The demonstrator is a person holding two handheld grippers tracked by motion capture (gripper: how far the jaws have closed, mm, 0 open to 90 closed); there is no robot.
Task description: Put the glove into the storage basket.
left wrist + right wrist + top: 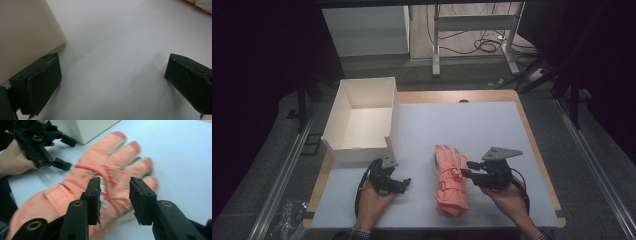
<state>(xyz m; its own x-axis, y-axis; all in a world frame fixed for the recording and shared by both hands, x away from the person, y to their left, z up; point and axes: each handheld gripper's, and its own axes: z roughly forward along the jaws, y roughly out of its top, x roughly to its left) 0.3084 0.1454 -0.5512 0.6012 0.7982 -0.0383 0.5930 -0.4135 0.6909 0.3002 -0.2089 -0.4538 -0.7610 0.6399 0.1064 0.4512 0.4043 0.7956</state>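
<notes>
One salmon-pink padded glove [451,180], flat

One orange glove [450,179], one white box [360,119], two grippers.

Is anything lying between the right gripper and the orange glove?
Nothing visible. The right gripper, jaws parted, points straight at the orange glove lying flat on the white mat; the left gripper sits off to the glove's other side.
</notes>
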